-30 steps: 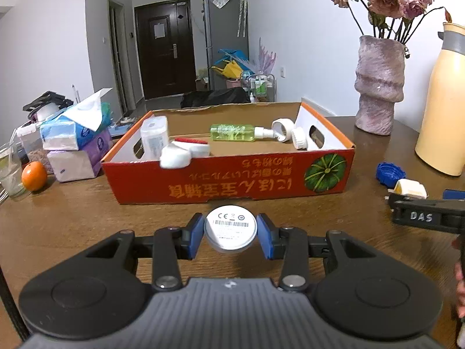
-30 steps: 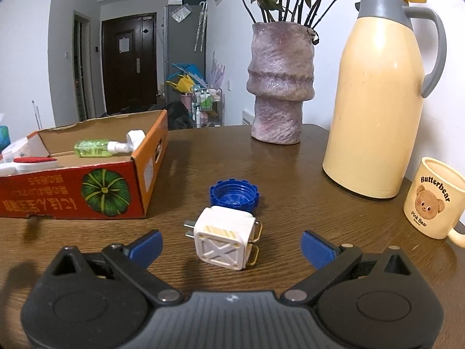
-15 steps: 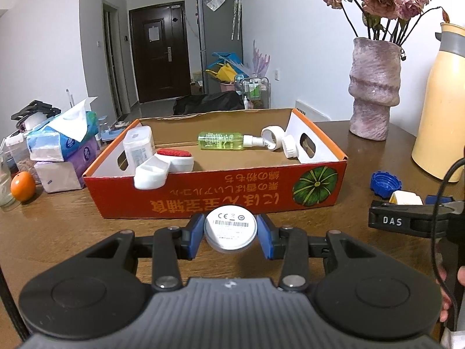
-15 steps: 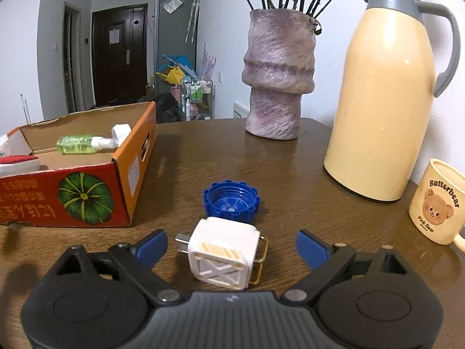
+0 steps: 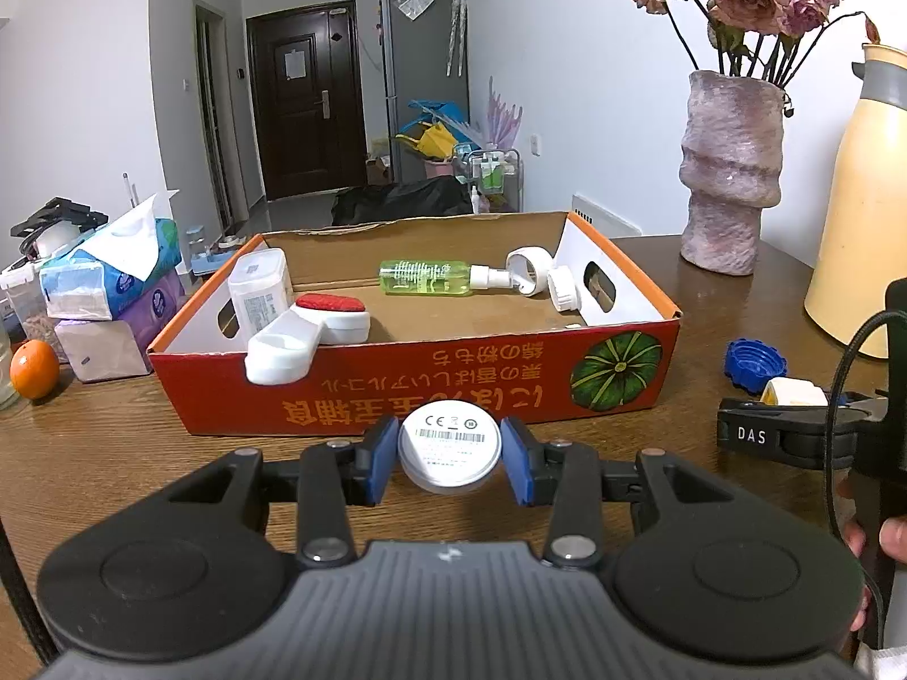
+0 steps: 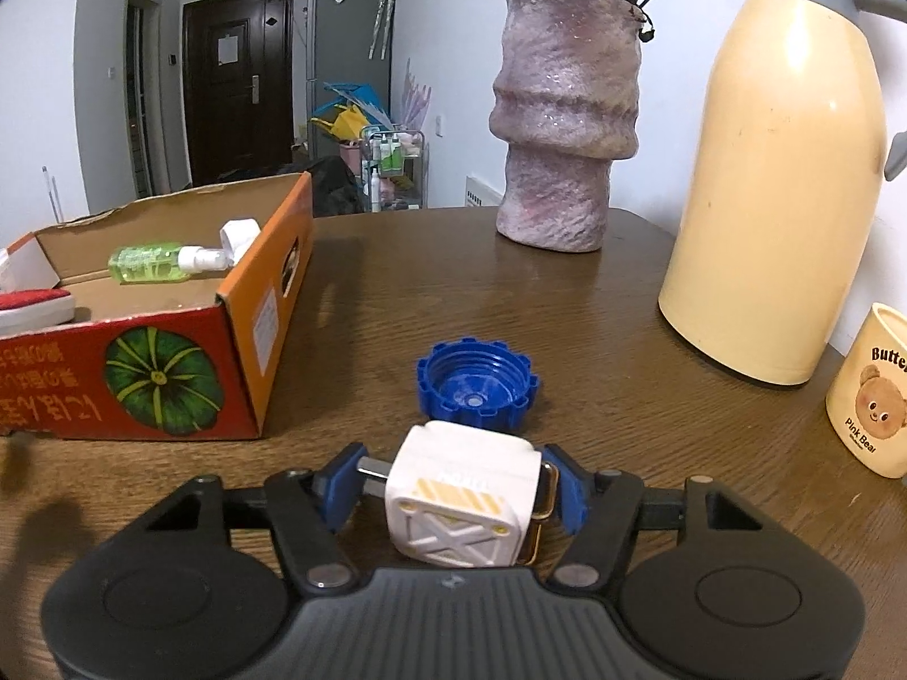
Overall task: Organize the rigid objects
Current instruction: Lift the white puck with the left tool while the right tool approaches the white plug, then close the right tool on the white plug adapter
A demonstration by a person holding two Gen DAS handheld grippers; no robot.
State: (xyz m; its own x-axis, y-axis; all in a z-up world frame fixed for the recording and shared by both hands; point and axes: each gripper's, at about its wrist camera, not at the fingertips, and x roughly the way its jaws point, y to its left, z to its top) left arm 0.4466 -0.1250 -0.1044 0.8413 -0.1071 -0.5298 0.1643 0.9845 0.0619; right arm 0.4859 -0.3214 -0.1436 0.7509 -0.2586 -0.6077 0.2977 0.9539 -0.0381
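Right tongs (image 6: 453,487), just closing, seemingly pinch the white plug (image 6: 462,496); left tongs (image 5: 450,462) grip the round disc (image 5: 449,447). Squeeze squarely before lifting.

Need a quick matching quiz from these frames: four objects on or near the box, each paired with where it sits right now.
Things:
1. round white disc with barcode label
2. white cube plug adapter
3. blue ridged plastic cap
4. green clear spray bottle

Places:
A. lying inside the orange cardboard box
B. between the right gripper pads
C. held in the left gripper
D. loose on the wooden table, just beyond the adapter

Pairs: 1-C, 2-B, 3-D, 4-A
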